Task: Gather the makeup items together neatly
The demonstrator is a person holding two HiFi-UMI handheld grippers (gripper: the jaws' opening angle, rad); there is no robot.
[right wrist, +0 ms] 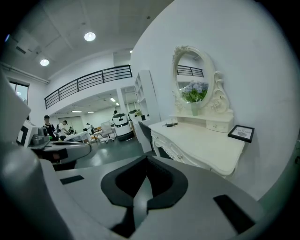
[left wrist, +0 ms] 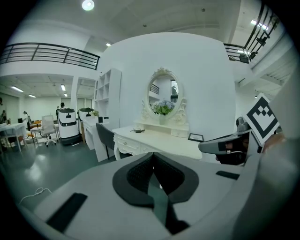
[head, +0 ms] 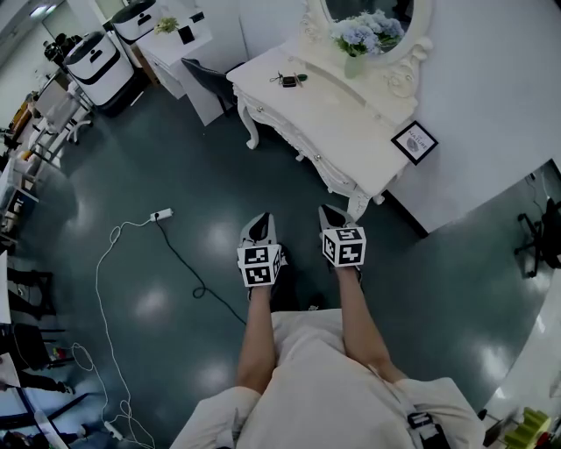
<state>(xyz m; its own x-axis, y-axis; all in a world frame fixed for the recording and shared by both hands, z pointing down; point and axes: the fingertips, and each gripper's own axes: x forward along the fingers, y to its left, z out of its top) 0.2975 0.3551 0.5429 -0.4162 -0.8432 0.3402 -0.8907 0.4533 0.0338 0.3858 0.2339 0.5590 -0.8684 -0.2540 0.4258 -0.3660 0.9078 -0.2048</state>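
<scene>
A few small dark makeup items point(head: 287, 79) lie at the far left end of a white dressing table point(head: 351, 131). They also show as a small cluster point(left wrist: 137, 130) in the left gripper view and as the same cluster point(right wrist: 170, 124) in the right gripper view. I stand on the floor well short of the table. My left gripper point(head: 260, 223) and right gripper point(head: 331, 214) are held side by side, pointing toward the table. The left gripper point(left wrist: 153, 157) has its jaws together with nothing between them. So does the right gripper point(right wrist: 146, 161).
On the table stand an oval mirror point(head: 377, 13), a vase of blue flowers point(head: 355, 39) and a black picture frame point(head: 414, 141). A dark chair point(head: 209, 83) sits at the table's left end. A power strip point(head: 161, 214) and its cable lie on the floor to my left.
</scene>
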